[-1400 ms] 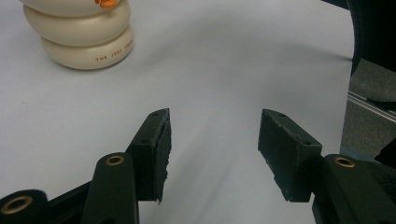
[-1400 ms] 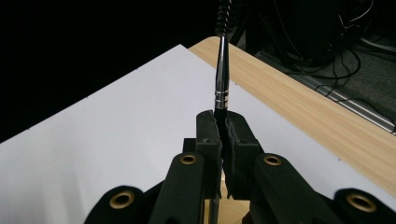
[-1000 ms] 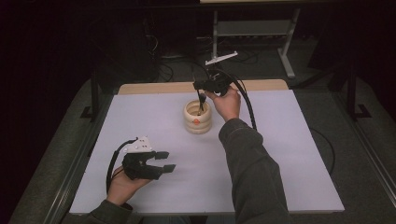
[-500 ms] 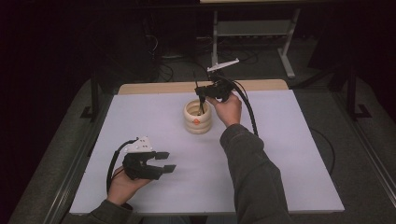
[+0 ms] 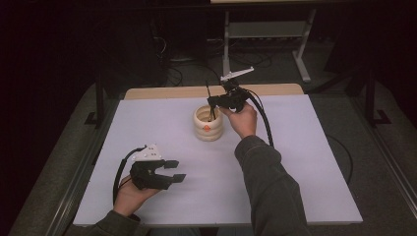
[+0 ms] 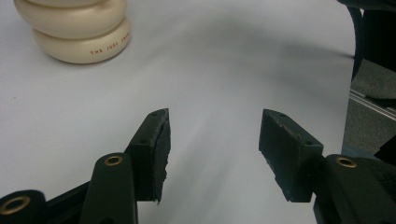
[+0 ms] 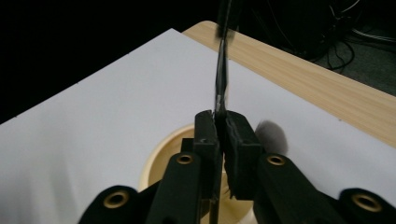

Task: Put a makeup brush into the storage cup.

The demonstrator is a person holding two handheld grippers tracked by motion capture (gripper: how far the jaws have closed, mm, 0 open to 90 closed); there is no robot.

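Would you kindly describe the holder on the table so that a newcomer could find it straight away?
Look at the white table and go to the middle of its far half, just short of the bare wooden strip. There stands the cream holder, an open-topped pot with the right gripper above it, clamped on a thin dark stick. Its body of stacked bulging rings and small orange mark set it apart.

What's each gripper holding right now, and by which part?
The right gripper pinches a thin dark stick partway along it, above the cream holder. The left gripper holds nothing.
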